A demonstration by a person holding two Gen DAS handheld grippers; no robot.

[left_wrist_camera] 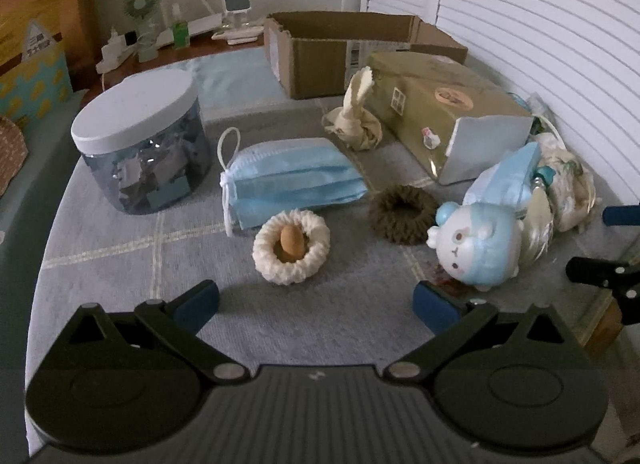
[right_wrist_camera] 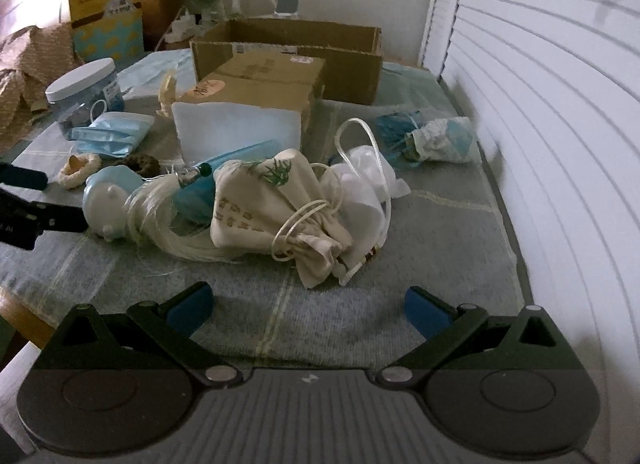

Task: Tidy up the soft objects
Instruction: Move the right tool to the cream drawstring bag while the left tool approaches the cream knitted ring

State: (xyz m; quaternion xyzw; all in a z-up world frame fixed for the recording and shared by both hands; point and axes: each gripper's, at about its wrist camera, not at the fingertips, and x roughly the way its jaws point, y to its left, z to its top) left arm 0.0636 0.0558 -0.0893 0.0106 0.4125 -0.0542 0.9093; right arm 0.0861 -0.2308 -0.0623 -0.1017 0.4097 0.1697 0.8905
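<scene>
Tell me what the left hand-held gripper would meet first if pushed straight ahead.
Probably the cream scrunchie, lying just ahead of the open left hand-held gripper and slightly left of centre; the blue face masks lie behind it. Depth is uncertain.

A tabletop (left_wrist_camera: 120,264) covered with a grey-blue checked cloth. On it lie a lidded jar (left_wrist_camera: 140,144), blue masks (left_wrist_camera: 292,180), a cream ring (left_wrist_camera: 292,246), a brown scrunchie (left_wrist_camera: 402,214), a bear toy (left_wrist_camera: 476,248), a pouch (right_wrist_camera: 276,204), a tan box (left_wrist_camera: 440,116) and an open carton (left_wrist_camera: 352,50).
</scene>
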